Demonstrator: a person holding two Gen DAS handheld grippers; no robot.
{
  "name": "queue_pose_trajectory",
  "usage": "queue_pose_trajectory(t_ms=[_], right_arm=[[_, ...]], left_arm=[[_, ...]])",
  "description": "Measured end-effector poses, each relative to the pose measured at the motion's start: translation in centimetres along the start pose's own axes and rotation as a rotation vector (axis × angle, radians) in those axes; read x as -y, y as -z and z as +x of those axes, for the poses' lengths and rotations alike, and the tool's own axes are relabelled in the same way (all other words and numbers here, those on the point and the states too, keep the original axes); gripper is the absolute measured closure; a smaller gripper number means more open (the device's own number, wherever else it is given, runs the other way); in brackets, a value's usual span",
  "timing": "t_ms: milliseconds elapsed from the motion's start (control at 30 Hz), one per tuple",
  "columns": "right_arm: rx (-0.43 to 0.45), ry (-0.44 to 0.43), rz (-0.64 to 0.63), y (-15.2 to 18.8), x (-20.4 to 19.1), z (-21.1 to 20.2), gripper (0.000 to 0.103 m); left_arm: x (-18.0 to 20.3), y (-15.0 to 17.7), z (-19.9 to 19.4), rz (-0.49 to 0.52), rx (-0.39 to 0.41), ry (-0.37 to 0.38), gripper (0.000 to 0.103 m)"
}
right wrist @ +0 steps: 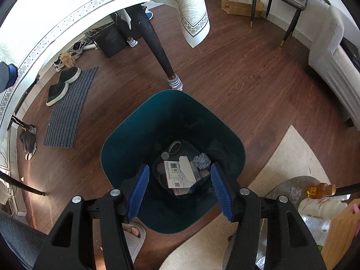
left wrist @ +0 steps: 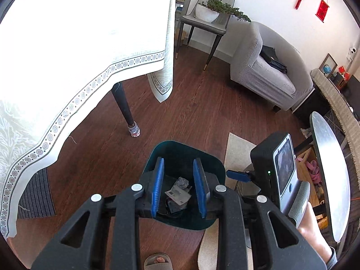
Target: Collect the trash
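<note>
Teal bin (right wrist: 173, 121) stands upright on the floor, mouth up, trash (right wrist: 180, 173) at its bottom; right claw (right wrist: 180, 191) and left claw (left wrist: 178, 186) hang above, both agape, empty.

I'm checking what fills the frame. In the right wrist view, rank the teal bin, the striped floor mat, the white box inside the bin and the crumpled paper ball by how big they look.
1. teal bin
2. striped floor mat
3. white box
4. crumpled paper ball

The mat lies farther from the camera, so its true size against the bin is unsure.
</note>
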State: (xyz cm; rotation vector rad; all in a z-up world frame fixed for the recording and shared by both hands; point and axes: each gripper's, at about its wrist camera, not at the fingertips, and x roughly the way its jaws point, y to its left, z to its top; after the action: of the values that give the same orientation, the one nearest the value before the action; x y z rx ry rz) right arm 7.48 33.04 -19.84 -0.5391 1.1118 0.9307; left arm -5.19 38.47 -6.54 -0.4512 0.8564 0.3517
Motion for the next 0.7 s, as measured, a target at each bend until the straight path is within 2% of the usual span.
queue_pose_trajectory(t_ms=[300,700], right_arm=[[0.032,-0.02,0.006,0.4,0.5,-2.2,0.045],[0.219,-0.015,0.027,1.0,1.8,-10.2,0.045]], left_arm=[[0.9,-0.7,-1.9,0.012,0.053,0.016,0.075],[2.3,-0.2,-3.7,0.053,0.095,0.004,0.075]])
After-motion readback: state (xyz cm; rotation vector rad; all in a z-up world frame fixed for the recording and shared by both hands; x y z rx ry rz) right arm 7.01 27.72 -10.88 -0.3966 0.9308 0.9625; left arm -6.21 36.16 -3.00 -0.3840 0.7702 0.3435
